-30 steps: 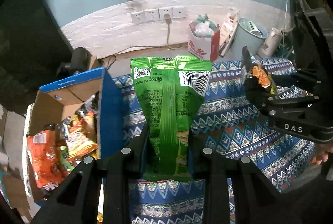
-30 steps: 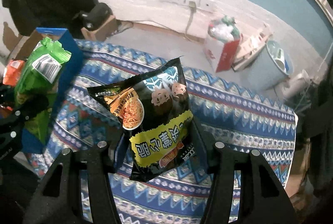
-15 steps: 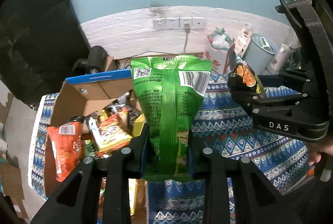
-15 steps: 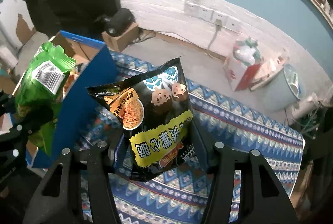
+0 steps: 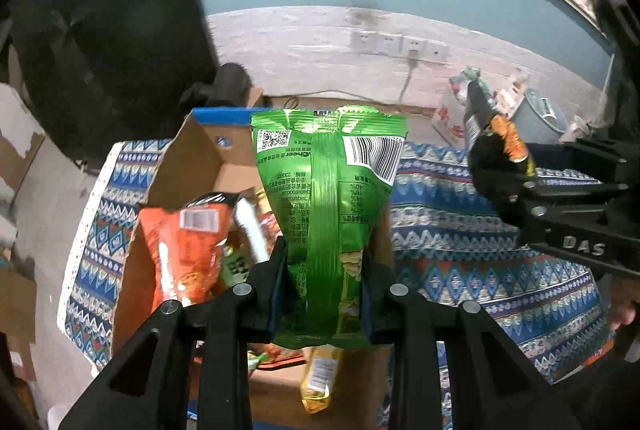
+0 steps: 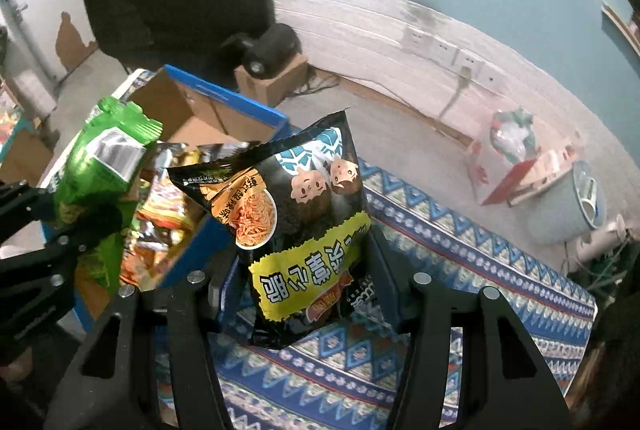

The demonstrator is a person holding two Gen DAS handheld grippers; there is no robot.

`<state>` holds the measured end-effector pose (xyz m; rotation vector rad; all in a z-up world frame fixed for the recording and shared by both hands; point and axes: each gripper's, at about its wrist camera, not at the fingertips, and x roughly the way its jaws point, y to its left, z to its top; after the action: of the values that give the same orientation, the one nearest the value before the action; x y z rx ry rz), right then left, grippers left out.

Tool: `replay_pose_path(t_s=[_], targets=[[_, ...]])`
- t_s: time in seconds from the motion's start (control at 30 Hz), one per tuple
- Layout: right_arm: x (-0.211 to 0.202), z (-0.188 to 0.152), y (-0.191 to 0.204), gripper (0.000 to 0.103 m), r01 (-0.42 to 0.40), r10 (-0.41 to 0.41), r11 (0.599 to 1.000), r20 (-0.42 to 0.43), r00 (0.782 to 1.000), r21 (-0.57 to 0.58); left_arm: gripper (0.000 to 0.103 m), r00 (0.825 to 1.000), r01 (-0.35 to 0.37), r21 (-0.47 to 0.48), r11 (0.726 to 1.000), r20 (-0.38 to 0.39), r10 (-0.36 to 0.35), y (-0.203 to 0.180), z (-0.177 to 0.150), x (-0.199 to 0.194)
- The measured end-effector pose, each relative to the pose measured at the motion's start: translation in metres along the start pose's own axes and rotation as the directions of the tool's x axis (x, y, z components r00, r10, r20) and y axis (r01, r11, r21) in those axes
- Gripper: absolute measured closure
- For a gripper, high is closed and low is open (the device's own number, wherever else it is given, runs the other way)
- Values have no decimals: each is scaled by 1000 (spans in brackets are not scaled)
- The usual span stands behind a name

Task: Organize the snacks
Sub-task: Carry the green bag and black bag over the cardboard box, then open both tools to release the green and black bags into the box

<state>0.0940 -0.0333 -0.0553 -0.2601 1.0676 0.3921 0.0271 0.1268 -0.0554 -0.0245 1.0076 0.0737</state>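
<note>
Two bags ride low in their grips, the green bag (image 5: 326, 206) pinched by the left tool (image 5: 325, 294) over the box (image 5: 192, 166), the black bag (image 6: 298, 226) pinched by the right tool (image 6: 308, 294) beside it, so either could slip and miss

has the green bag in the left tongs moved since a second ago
Yes. The green bag was over the patterned cloth, right of the cardboard box; now it hangs over the box's open top.
</note>
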Motion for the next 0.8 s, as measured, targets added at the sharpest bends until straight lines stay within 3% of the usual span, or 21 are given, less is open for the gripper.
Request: replay_pose_path(t_s=[0.47, 0.6, 0.8], targets=[[15, 20, 41, 48, -47, 47, 998, -8, 999, -46, 70, 993, 14, -57, 998, -112, -20, 28, -20, 36], [19, 23, 47, 48, -58, 58, 997, -13, 998, -52, 47, 994, 5, -93, 996, -108, -15, 38, -19, 32], [26, 26, 59, 48, -87, 86, 994, -22, 996, -59, 34, 997, -12, -117, 993, -80, 3, 50, -16, 16]])
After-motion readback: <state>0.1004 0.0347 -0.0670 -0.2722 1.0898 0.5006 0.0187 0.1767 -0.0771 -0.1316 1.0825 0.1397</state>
